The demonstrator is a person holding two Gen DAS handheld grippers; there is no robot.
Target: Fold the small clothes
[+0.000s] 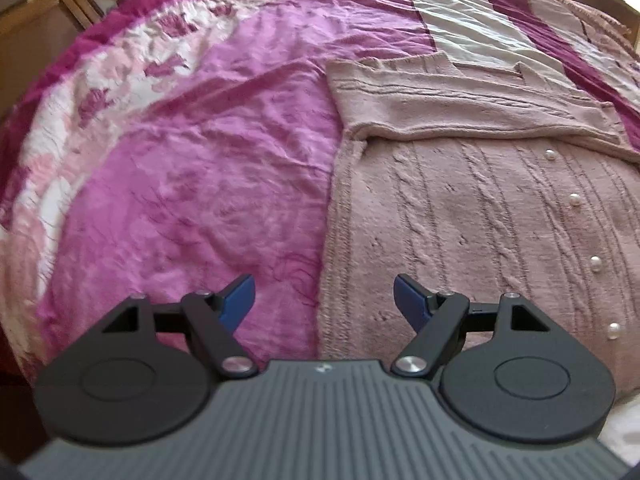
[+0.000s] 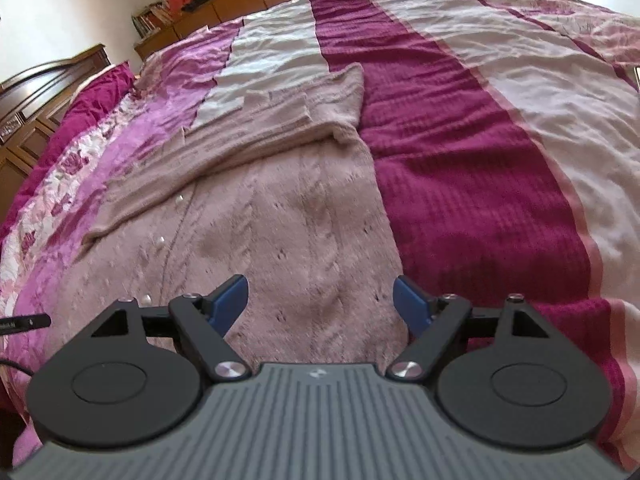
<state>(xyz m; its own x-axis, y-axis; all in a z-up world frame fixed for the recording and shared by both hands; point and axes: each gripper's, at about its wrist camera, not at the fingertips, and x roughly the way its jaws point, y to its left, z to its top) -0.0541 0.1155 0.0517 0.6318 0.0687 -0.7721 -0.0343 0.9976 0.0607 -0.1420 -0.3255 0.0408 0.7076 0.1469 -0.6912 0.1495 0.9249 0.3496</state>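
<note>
A dusty-pink cable-knit cardigan (image 1: pixel 472 200) with pearl buttons (image 1: pixel 575 200) lies flat on the bed, its sleeves folded across the upper body. In the left wrist view my left gripper (image 1: pixel 324 300) hovers open over the cardigan's left edge, one blue pad over the bedspread, the other over the knit. In the right wrist view the same cardigan (image 2: pixel 288 208) fills the middle. My right gripper (image 2: pixel 320 300) stands open above its lower right edge, with nothing pinched between the fingers.
A pink, magenta and white striped bedspread (image 2: pixel 460 140) covers the bed. Wooden furniture (image 2: pixel 36 92) and a shelf with books (image 2: pixel 152 20) stand at the far left. A dark cable or tool tip (image 2: pixel 24 322) pokes in at the left edge.
</note>
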